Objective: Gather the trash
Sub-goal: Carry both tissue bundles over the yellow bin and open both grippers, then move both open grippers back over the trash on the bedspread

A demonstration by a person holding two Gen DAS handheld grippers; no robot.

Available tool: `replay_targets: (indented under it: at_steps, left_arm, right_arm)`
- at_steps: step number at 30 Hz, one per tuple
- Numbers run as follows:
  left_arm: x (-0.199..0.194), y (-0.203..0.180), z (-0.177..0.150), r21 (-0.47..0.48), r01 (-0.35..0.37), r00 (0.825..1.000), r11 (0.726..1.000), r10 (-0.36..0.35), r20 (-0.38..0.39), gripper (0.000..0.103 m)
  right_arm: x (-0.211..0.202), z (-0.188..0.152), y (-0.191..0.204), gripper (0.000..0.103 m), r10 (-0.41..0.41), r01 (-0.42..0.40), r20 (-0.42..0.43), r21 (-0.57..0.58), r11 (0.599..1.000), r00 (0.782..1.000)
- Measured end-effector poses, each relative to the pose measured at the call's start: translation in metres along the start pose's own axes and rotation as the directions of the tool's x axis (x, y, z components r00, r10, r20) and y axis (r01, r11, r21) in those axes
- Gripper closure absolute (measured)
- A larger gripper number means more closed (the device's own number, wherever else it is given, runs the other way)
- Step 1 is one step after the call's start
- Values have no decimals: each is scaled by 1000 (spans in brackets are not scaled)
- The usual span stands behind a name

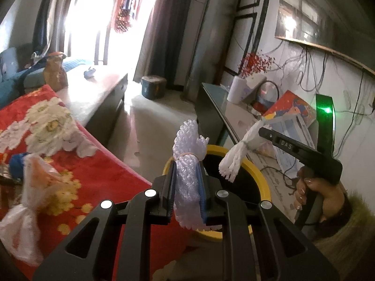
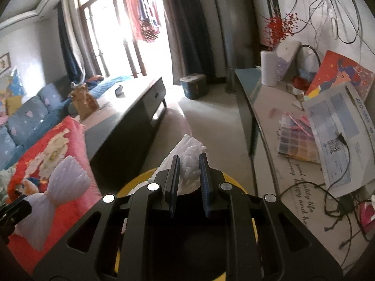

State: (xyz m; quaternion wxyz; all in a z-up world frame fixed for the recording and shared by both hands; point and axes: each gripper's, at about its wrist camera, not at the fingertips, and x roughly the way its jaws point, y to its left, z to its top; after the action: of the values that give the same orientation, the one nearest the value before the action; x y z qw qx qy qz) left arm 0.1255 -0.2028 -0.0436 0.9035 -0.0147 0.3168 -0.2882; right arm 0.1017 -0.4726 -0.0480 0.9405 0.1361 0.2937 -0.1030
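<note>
While both tongs hung over the yellow bin point(image 1: 255, 168), each pinched trash.
Left tongs point(image 1: 186, 187) clamped a foam net point(image 1: 187, 164); right tongs point(image 2: 188, 182) squeezed another white net point(image 2: 189, 161).

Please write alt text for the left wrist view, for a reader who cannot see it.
The left gripper is shut on a white foam net bundle, held above a yellow-rimmed bin. On the right, the right gripper, held by a hand, grips a second foam net over the same bin. A red flowered blanket with a plastic bag lies on the left.
</note>
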Motion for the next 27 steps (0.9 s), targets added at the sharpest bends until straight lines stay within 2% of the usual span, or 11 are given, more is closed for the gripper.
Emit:
replay_targets:
  at_steps: [6,9,10,11,12,14,16,18,21,23,27]
  left_arm:
    - [28,-13,-6,22,15,999,1000,-14,-44,86]
    - [44,-17,-9,16,37,997,999,-36,-69,84]
    - [48,-17,-9,13,48,996,999,-47,-77,82]
    - [53,-17,-10,11,54,995,998,-53,-86,68]
    - [57,-17,-12,9,48,995,999,-47,-91,51]
    - [61,-15,-14,-2,52,994,999,-52,-92,35]
    - [60,-13,-16,-12,53,995,999,-54,-86,29]
    - [56,-12,-17,-5,43,996,999,-44,-76,14]
    - [45,-10,-16,2,33,998,999,-33,-49,11]
    - [36,-8,-15,0,18,999,1000,-18,-26,8]
    - [17,0,-10,-15,-32,999,999,32,7,7]
  right_arm:
    - [12,-8,-9,91,-20,19,-48,-11,1000,999]
    - [18,-13,-13,86,-21,21,-88,0,1000,996]
    - [20,-14,-14,80,-18,19,-99,8,1000,995]
    - [21,-15,-17,71,-19,22,-107,23,999,994]
    - [22,-16,-20,66,-23,27,-108,38,999,994]
    - [20,-16,-23,54,-29,34,-100,51,998,995]
    - [18,-15,-24,51,-37,42,-87,55,998,996]
    - [16,-14,-25,49,-37,42,-75,66,997,996]
    - [11,-12,-23,48,-13,18,-57,77,997,998]
    - [7,-10,-21,41,-6,10,-45,81,997,999]
    - [-1,-5,-13,40,33,-31,-25,79,996,999]
